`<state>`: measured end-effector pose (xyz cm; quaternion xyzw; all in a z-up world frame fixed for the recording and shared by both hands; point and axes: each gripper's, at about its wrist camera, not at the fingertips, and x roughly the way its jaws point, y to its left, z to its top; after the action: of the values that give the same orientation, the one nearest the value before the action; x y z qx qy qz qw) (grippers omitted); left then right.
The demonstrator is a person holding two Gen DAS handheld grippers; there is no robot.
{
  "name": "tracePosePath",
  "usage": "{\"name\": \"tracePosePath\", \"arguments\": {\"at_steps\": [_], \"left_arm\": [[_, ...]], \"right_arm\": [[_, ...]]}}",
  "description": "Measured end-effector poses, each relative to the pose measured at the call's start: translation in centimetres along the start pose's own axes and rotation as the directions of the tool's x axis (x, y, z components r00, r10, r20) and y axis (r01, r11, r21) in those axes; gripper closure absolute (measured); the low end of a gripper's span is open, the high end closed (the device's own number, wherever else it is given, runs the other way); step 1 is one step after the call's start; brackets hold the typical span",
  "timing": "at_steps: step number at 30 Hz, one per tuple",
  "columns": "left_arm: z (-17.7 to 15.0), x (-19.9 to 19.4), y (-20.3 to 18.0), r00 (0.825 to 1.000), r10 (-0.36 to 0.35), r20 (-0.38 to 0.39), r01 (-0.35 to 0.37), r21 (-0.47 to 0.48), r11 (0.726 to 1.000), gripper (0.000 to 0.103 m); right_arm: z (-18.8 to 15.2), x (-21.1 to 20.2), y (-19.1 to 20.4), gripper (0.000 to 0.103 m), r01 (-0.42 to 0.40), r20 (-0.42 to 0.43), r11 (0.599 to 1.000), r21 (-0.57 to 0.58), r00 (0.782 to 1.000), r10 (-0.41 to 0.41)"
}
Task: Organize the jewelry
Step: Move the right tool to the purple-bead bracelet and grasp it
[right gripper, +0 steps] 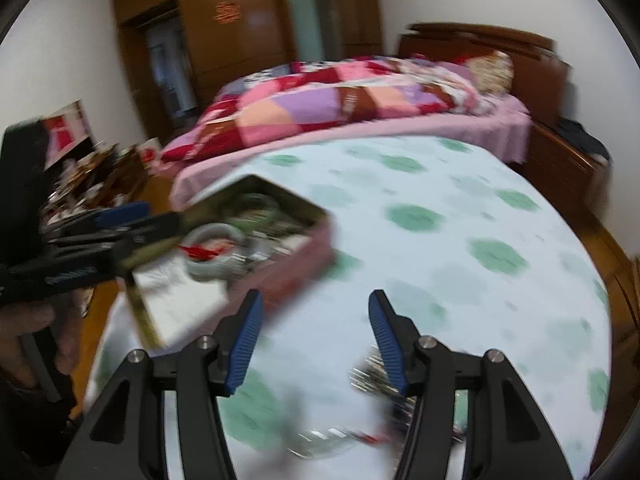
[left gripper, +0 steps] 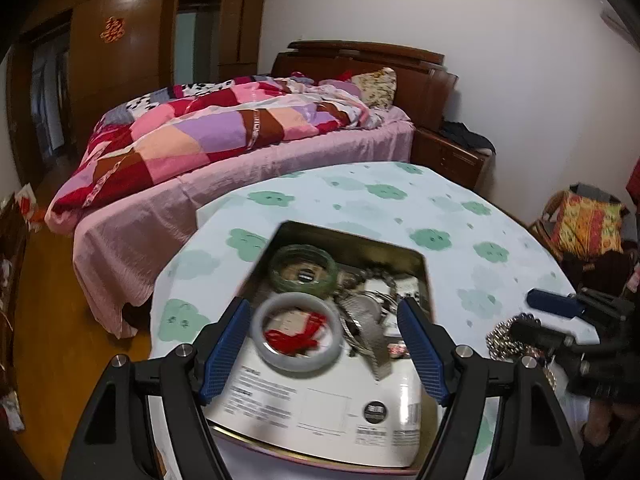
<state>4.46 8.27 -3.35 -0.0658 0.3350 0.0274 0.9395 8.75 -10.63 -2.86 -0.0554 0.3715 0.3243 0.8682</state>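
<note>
I am looking down at a tin box (left gripper: 424, 268) of jewelry sitting on the near left part of a table with a pale cloth printed with green blobs (left gripper: 460, 216). My left gripper (left gripper: 322, 352) hangs just above the near end of the box, its 2 blue-padded jaws spread wide and holding nothing.

Between those jaws I see a white bangle (left gripper: 298, 334), a smooth hard ring, probably jade or glass. I judge it stiff, slippery and breakable if dropped, so I would pinch across 1 side of its band rather than span the whole ring. Inside it lies a knot of red cord (left gripper: 292, 338), soft and light, likely to snag. Just beyond sits a green bangle (left gripper: 304, 270) of the same rigid kind. To the right is a tangle of metal pieces, 1 looking like a mesh watch strap (left gripper: 366, 326); blur hides the detail. These would be limp and prone to dragging neighbours along.

My right gripper (right gripper: 316, 344) is over the cloth to the right of the box, jaws also spread and empty. A blurred heap of beaded chain (right gripper: 370, 372) lies on the cloth just beneath it.
</note>
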Motion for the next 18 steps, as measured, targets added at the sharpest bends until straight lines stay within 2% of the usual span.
{"name": "tracePosePath", "arguments": {"at_steps": [9, 14, 18], "left_arm": [[-1.1, 0.0, -4.3, 0.999, -0.031, -0.032, 0.034, 0.091, 0.995, 0.027], [-1.4, 0.0, -6.4, 0.999, -0.035, -0.041, 0.040, 0.130, 0.991, 0.027], [-1.6, 0.3, -8.1, 0.997, -0.050, -0.052, 0.058, 0.169, 0.984, 0.027]], "right_arm": [[-3.1, -1.9, -6.8, 0.045, 0.137, -0.044, 0.979, 0.151, 0.990, -0.131], [-3.9, -1.3, -7.9, 0.045, 0.171, -0.085, 0.973, 0.157, 0.984, -0.159], [-4.7, -0.4, -8.0, 0.052, 0.176, -0.126, 0.974, 0.141, 0.979, -0.159]]}}
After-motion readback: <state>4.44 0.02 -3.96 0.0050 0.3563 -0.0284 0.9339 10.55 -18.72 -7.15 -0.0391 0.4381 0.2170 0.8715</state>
